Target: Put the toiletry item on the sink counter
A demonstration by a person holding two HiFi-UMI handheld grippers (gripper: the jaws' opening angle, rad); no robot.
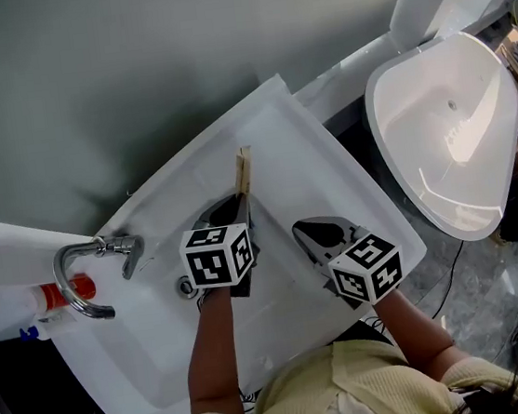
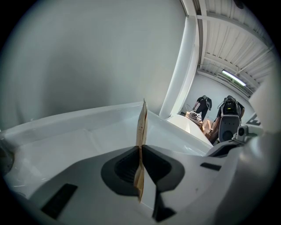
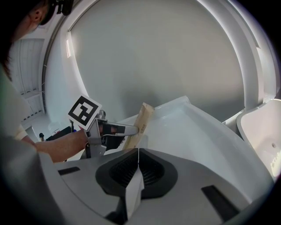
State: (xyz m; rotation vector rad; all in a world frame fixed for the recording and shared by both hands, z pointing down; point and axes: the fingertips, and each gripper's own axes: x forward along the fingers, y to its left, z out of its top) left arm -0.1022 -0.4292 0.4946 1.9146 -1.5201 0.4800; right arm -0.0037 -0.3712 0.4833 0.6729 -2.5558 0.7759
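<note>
The toiletry item is a thin tan cardboard packet, held on edge above the far side of the white sink. My left gripper is shut on its lower half, over the basin. In the left gripper view the packet stands upright between the closed jaws of that gripper, with the sink's back rim behind it. My right gripper hovers just right of the left one, jaws together and empty. The right gripper view shows this gripper shut, with the packet and left gripper ahead.
A chrome faucet stands at the sink's left end beside a red-and-white bottle. The drain sits in the basin under my left hand. A white toilet bowl is to the right, a grey wall behind.
</note>
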